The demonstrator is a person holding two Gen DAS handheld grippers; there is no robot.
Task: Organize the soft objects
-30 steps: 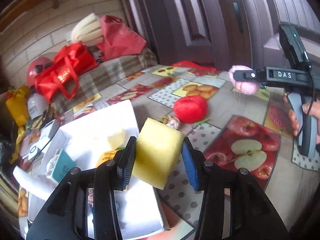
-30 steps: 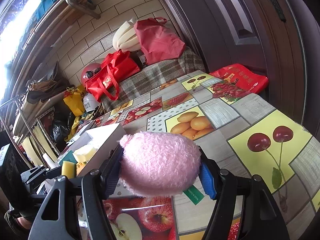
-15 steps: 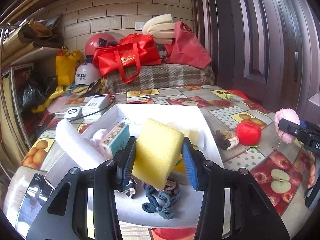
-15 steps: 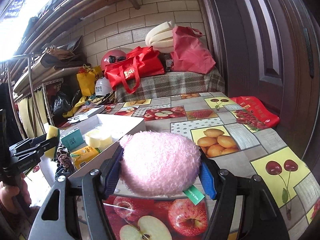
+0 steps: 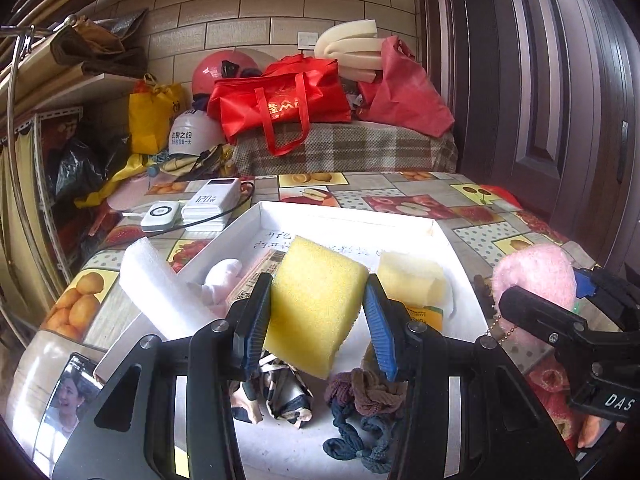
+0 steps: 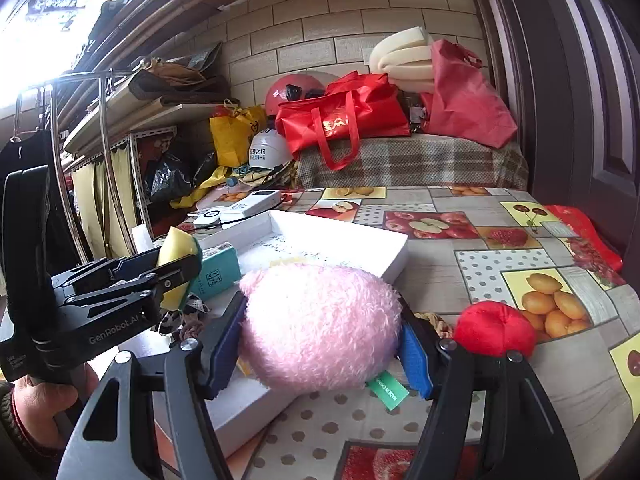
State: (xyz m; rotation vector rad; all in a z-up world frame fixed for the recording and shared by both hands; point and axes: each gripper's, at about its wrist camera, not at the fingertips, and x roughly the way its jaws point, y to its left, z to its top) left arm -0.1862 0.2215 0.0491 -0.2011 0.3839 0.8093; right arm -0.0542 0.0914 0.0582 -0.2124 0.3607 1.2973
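Above the white box (image 5: 352,216), each hand-held gripper clamps its load: yellow sponge (image 5: 316,312) left, pink plush (image 6: 320,324) right

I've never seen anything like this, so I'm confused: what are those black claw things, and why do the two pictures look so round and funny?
They are hand-held grabbers, one in each of a person's hands. A tiny wide-eyed camera sits on each, looking along its fingers, so the pictures bend. In the left view, the left gripper squeezes a yellow sponge above a white box of soft things. In the right view, the right gripper squeezes a pink fluffy ball. A red cushion lies on the fruit-pattern table.
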